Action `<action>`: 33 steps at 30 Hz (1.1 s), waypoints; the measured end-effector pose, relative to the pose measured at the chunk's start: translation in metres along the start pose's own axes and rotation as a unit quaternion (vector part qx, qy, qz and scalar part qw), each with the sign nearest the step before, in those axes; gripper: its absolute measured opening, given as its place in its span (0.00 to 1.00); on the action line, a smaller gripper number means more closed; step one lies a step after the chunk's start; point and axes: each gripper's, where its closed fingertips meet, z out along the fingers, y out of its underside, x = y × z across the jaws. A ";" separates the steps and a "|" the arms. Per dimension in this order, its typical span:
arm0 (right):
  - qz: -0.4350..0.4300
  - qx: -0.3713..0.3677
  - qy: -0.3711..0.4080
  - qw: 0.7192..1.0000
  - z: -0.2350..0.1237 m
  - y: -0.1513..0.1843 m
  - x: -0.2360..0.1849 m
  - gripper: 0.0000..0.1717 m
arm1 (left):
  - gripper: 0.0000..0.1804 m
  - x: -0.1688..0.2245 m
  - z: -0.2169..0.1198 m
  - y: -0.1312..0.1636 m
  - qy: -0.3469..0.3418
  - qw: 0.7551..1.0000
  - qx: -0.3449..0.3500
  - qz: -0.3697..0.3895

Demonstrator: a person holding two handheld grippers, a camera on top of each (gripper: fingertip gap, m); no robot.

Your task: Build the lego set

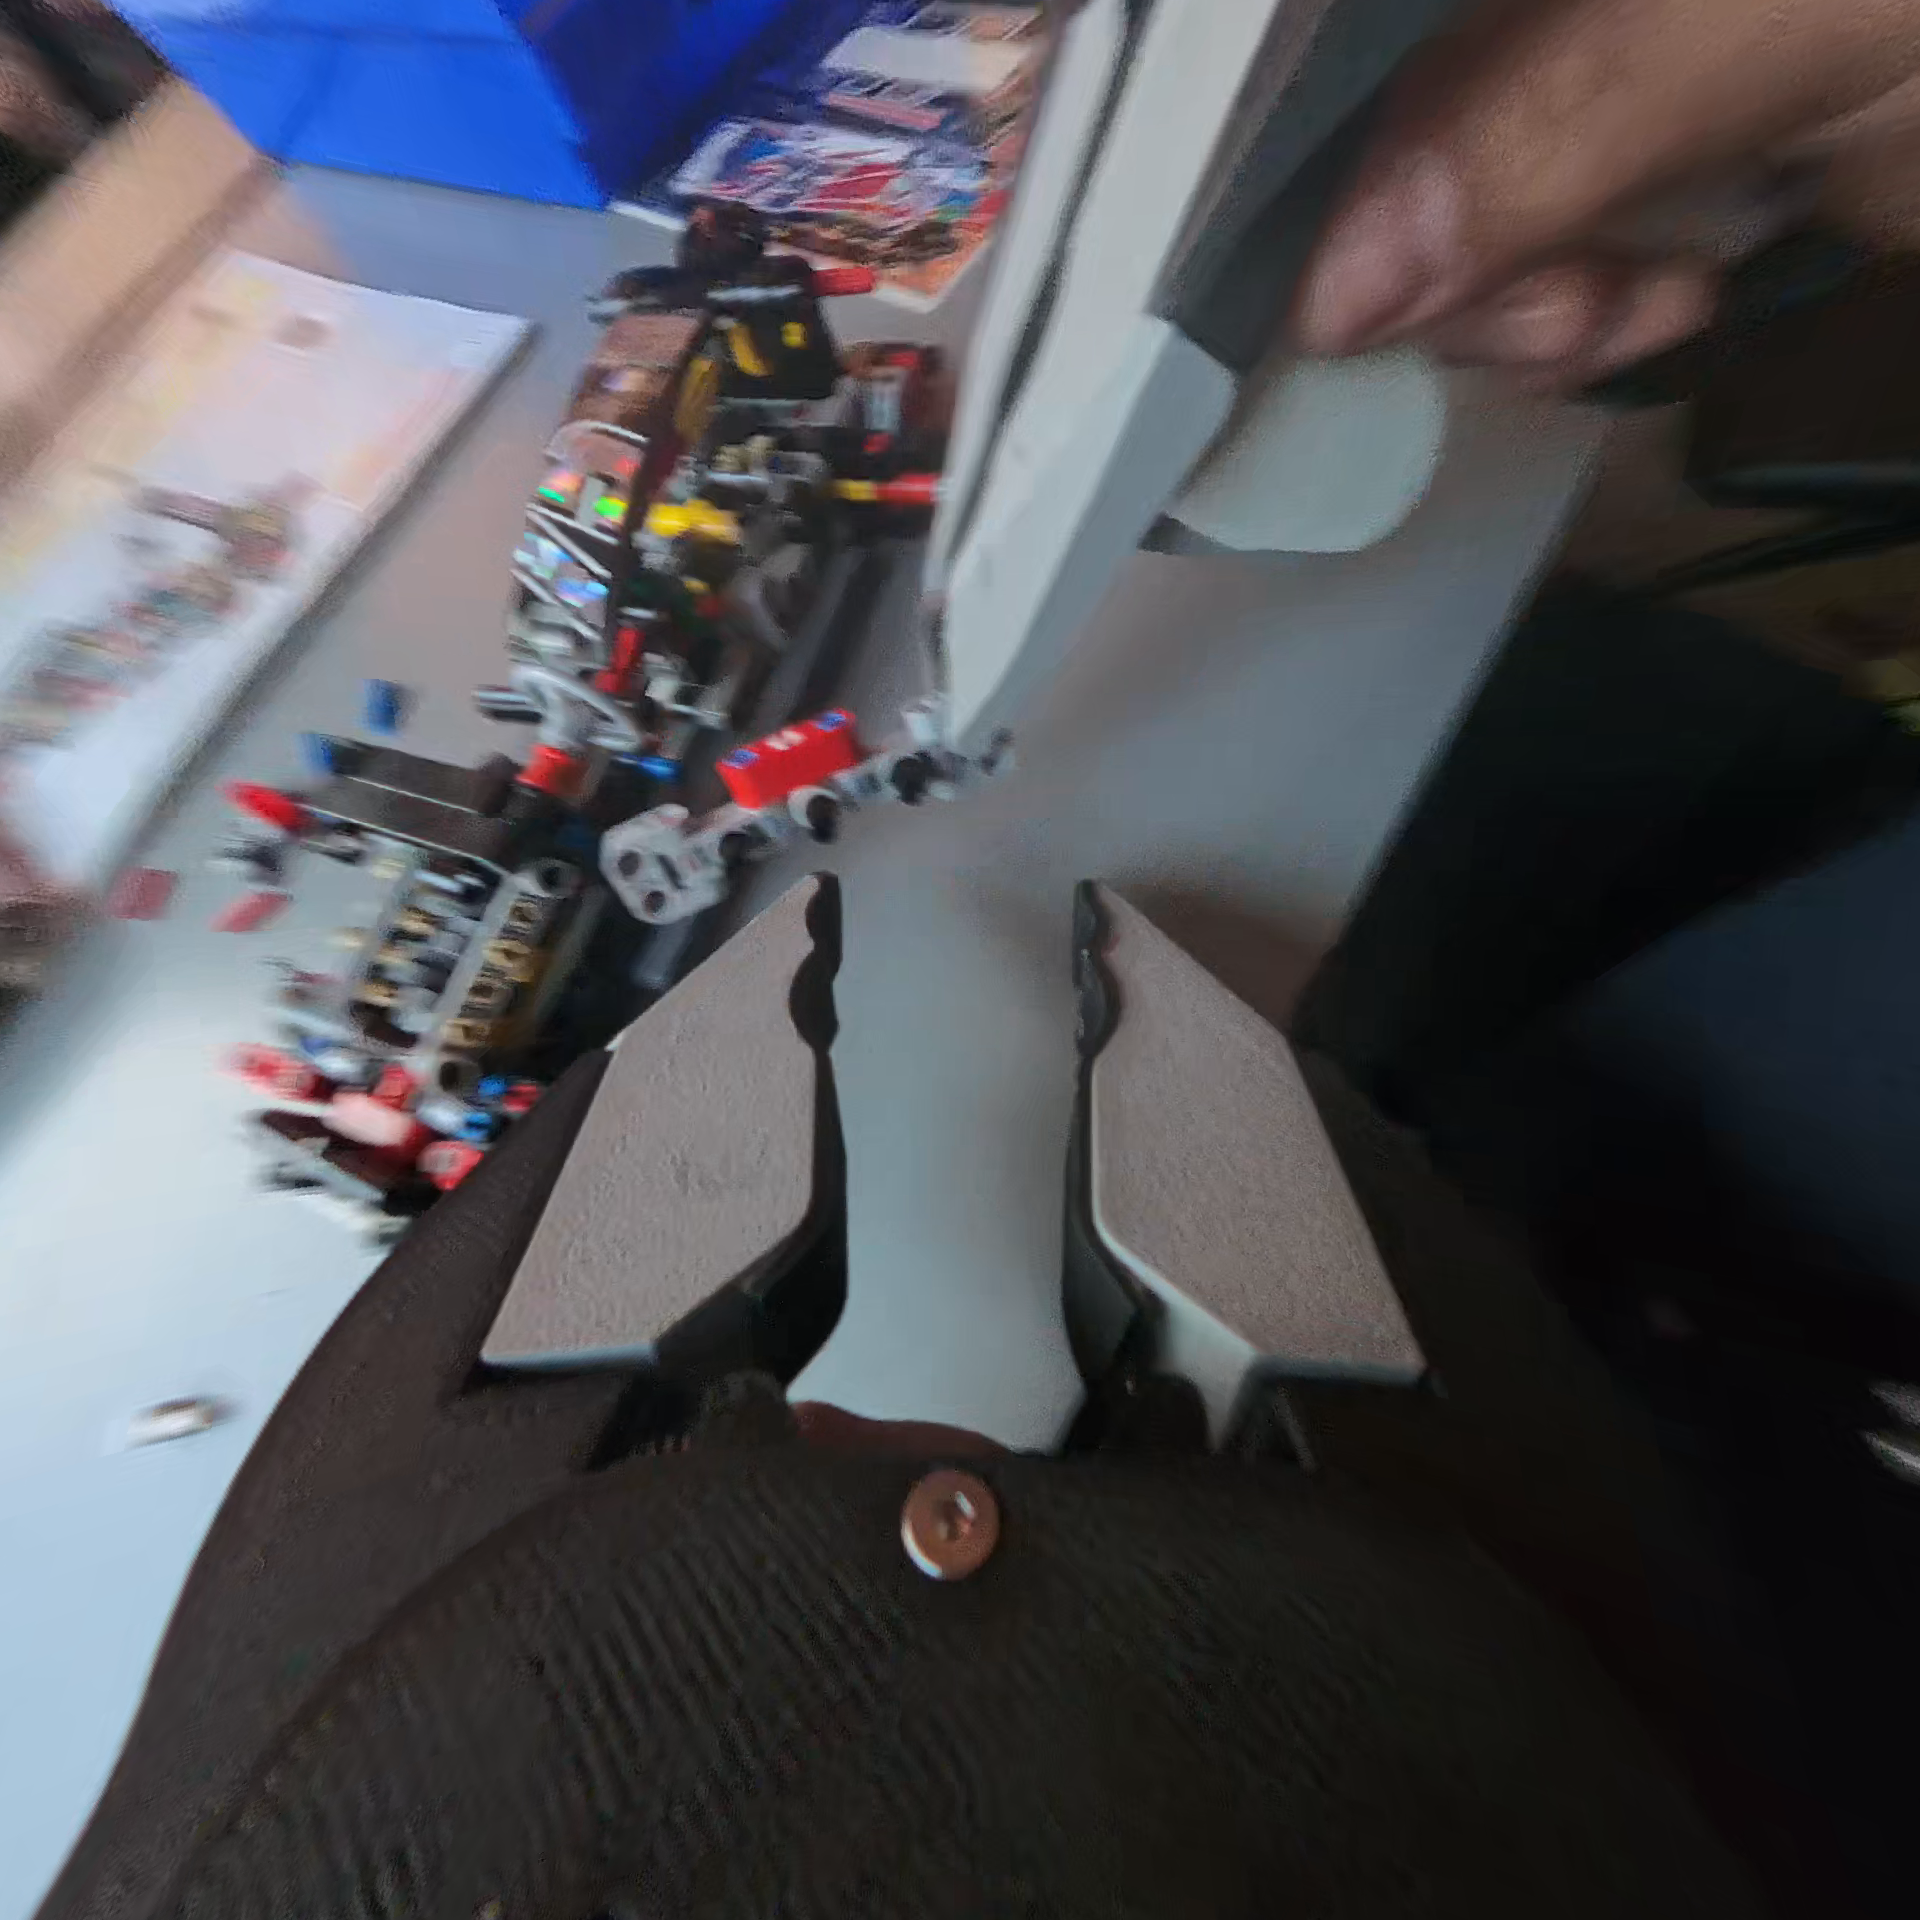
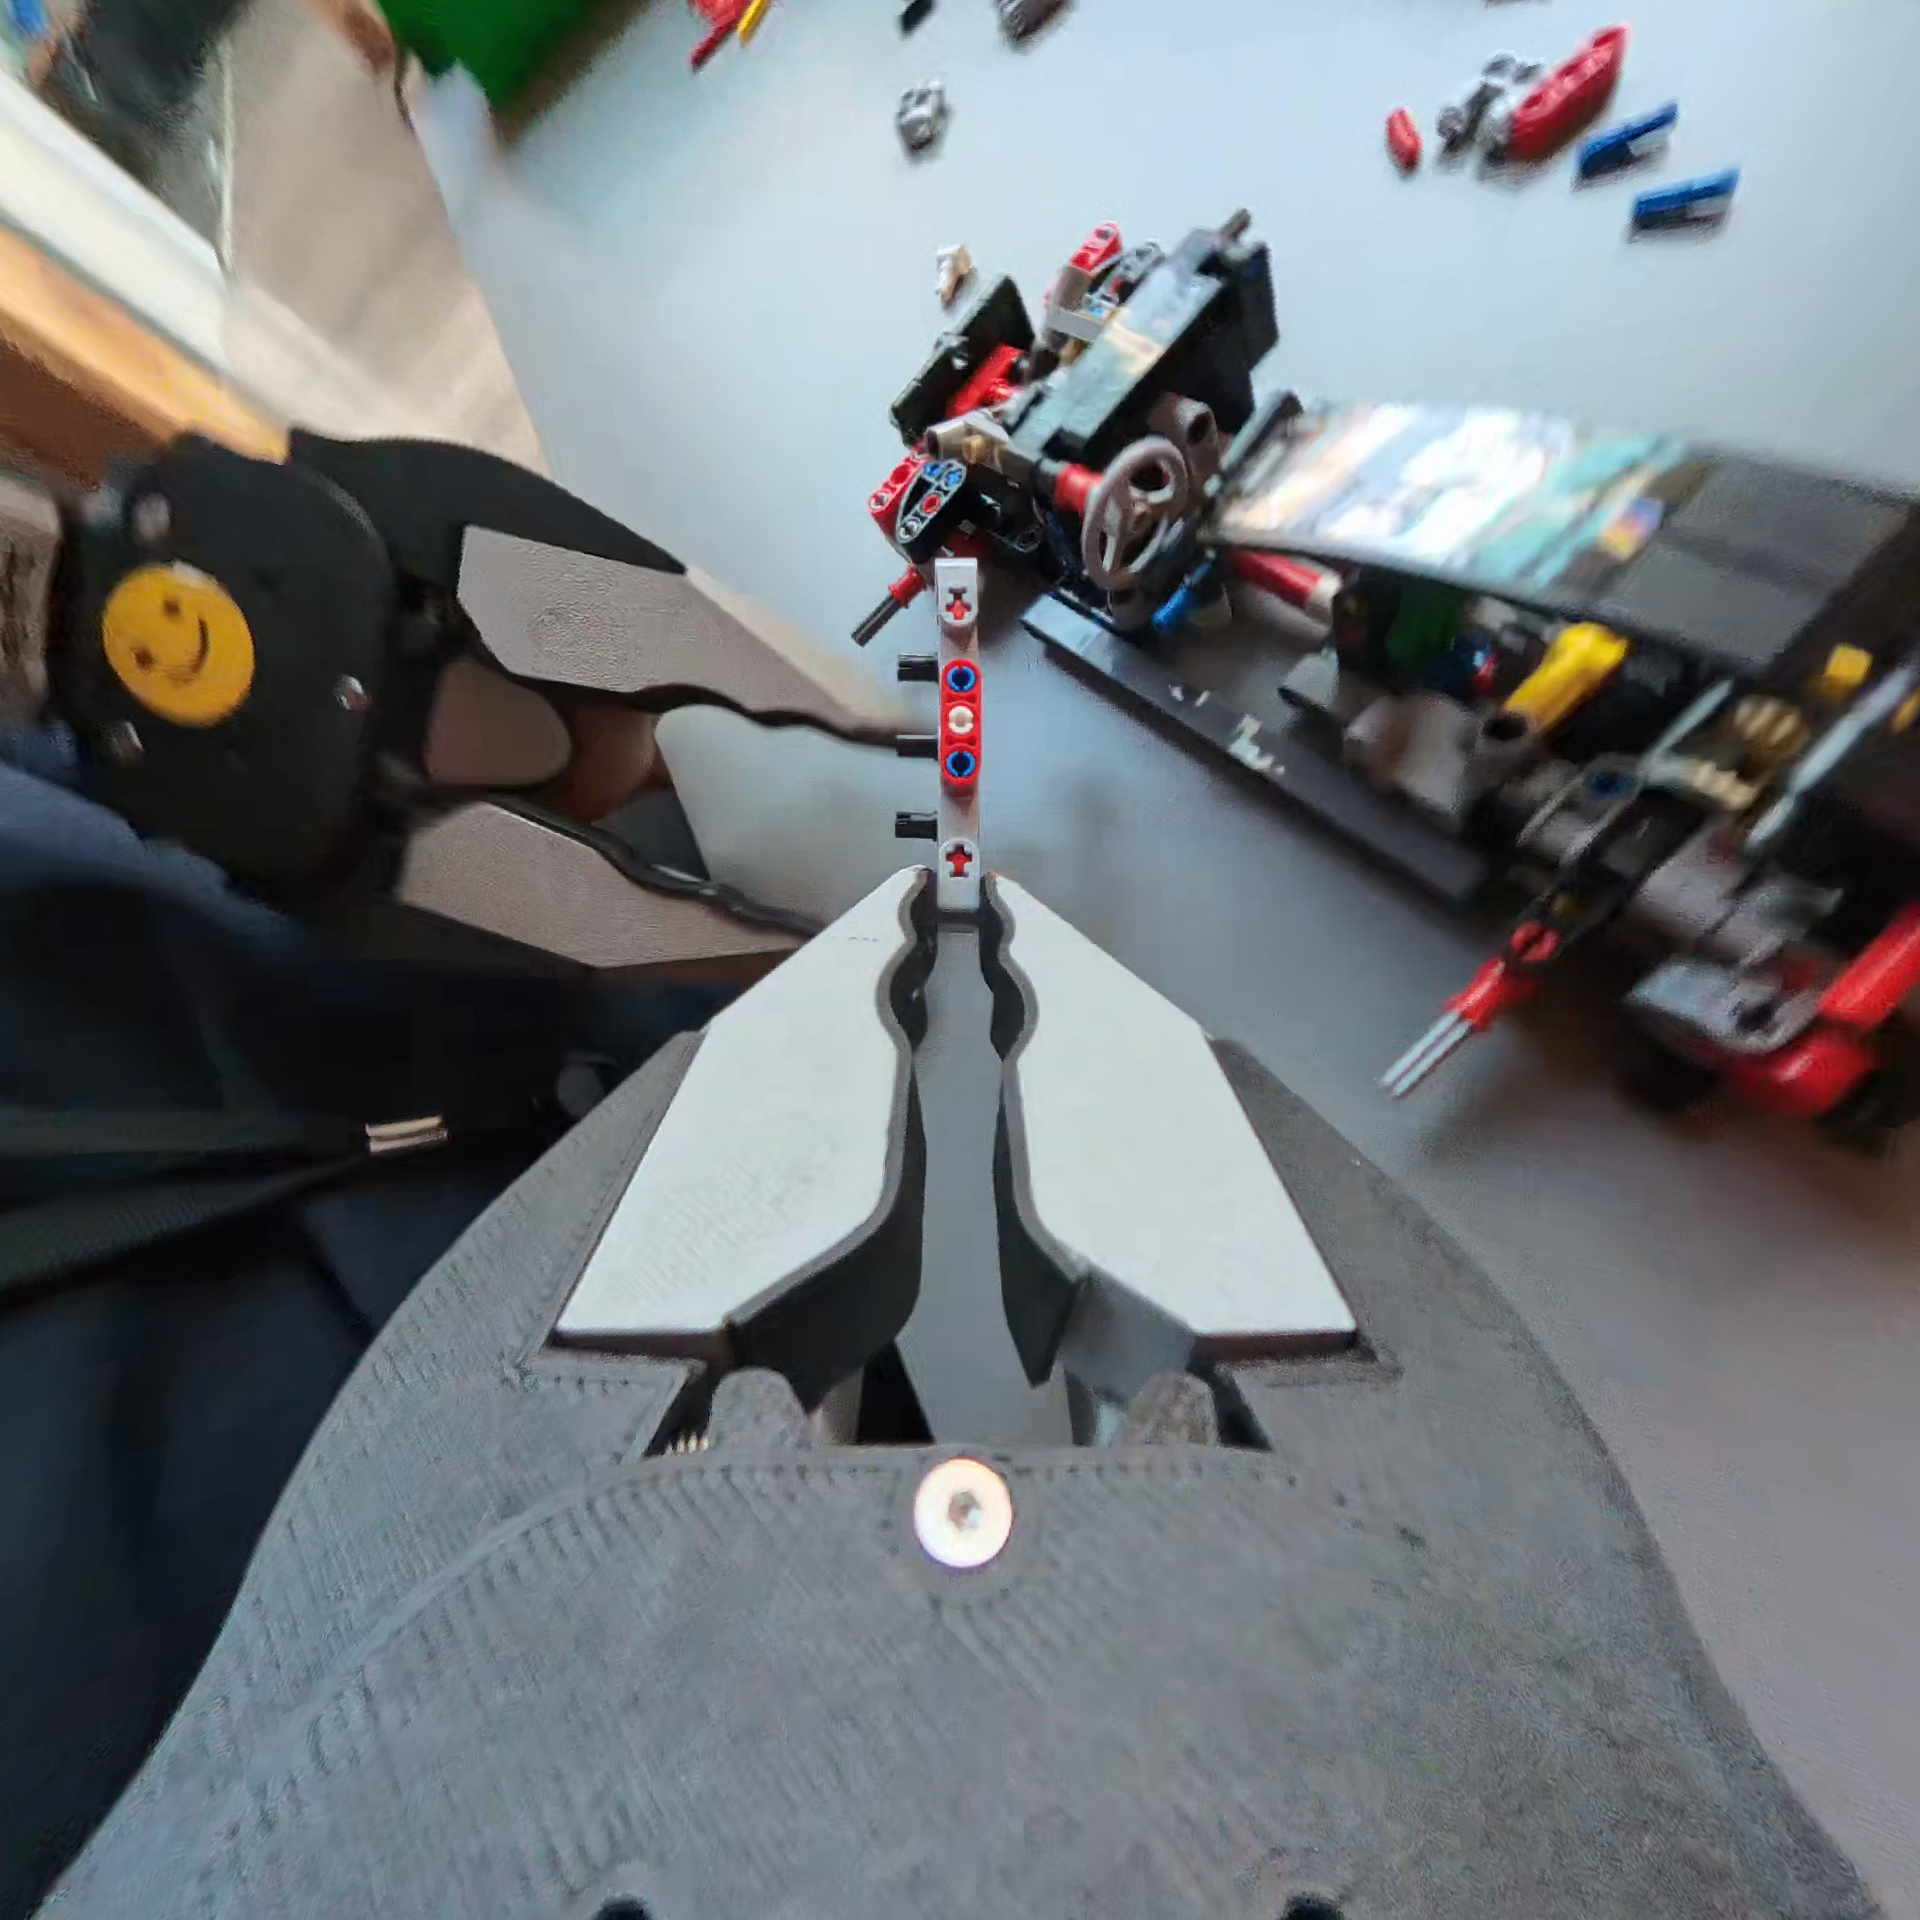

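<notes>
1. The right gripper (image 2: 958, 883) had its fingers clenched on the lower end of a slim light-grey plastic building-toy beam (image 2: 958, 727), both pads pressing its sides. The beam stood straight up from the tips, carrying a short red connector with blue pins at mid-length and black pins jutting from its left edge.
2. The left gripper (image 2: 862, 821) had its fingers spread and nothing between them — in the right wrist view its upper fingertip reached just beside the black pins; whether it touched them cannot be told.
3. On the pale grey bench (image 2: 727, 312) lay a partly built black, red and grey toy vehicle (image 2: 1101, 416), with loose red and blue pieces (image 2: 1621, 145) farther off.
</notes>
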 end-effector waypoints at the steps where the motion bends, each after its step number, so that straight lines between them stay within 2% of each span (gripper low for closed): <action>1: 0.019 0.014 0.007 1.000 0.001 0.004 0.002 0.03 | 0.26 -0.010 0.003 0.000 -0.057 0.997 -0.005 0.046; 3: 0.049 0.027 0.027 0.998 0.001 0.013 0.011 0.03 | 0.23 -0.017 0.003 -0.003 -0.133 0.982 0.006 0.135; 6: 0.084 0.041 0.047 0.995 -0.004 0.023 0.018 0.03 | 0.22 -0.002 0.001 -0.013 -0.133 0.973 0.042 0.186; 8: 0.100 0.054 0.051 0.992 -0.007 0.025 0.017 0.03 | 0.18 0.006 0.008 -0.013 -0.124 0.968 0.028 0.215; 10: 0.112 0.076 0.042 0.990 -0.009 0.020 0.009 0.03 | 0.17 0.003 0.016 -0.018 -0.142 0.960 0.019 0.241; 14: 0.111 0.100 0.071 0.986 -0.010 0.018 0.006 0.05 | 0.15 -0.001 0.026 -0.019 -0.118 0.970 0.007 0.211; 17: 0.123 0.114 0.034 0.985 -0.006 0.014 -0.008 0.18 | 0.15 0.000 0.025 -0.012 -0.056 0.983 0.000 0.172; 21: 0.096 0.101 0.024 0.990 0.007 0.013 -0.017 0.12 | 0.16 -0.003 0.013 0.001 0.033 0.990 0.004 0.137; 25: 0.093 0.090 -0.005 0.992 0.024 0.009 -0.025 0.11 | 0.15 -0.016 0.007 0.013 0.074 0.992 -0.005 0.107; 33: 0.081 0.064 -0.037 0.994 0.037 0.007 -0.031 0.13 | 0.21 -0.036 -0.012 0.029 0.077 0.994 -0.017 0.071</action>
